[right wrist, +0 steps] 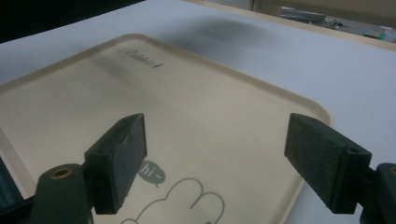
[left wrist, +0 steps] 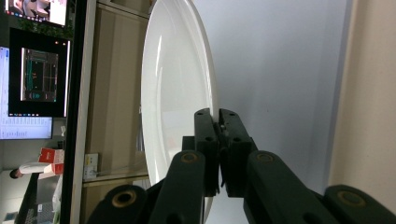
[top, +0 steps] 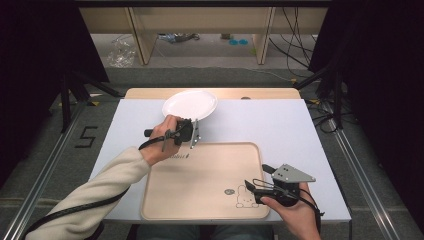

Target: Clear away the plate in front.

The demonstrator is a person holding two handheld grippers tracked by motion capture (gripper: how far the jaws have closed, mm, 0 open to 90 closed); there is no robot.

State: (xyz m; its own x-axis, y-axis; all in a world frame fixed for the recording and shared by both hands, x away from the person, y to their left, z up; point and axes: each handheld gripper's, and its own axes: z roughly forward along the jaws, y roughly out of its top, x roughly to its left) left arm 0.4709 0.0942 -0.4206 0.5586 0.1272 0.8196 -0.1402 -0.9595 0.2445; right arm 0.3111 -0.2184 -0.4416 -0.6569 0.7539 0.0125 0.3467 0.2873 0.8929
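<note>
The left gripper (top: 194, 134) is clamped on the near rim of the white plate (top: 190, 104), which sits at the far side of the worktop (top: 280, 125), just beyond the beige tray (top: 200, 175); in the left gripper view its pads pinch the plate (left wrist: 177, 93) edge. The right gripper (top: 255, 190) hovers over the tray's near right corner, jaws spread wide with nothing between them, above the printed rabbit (right wrist: 187, 196).
</note>
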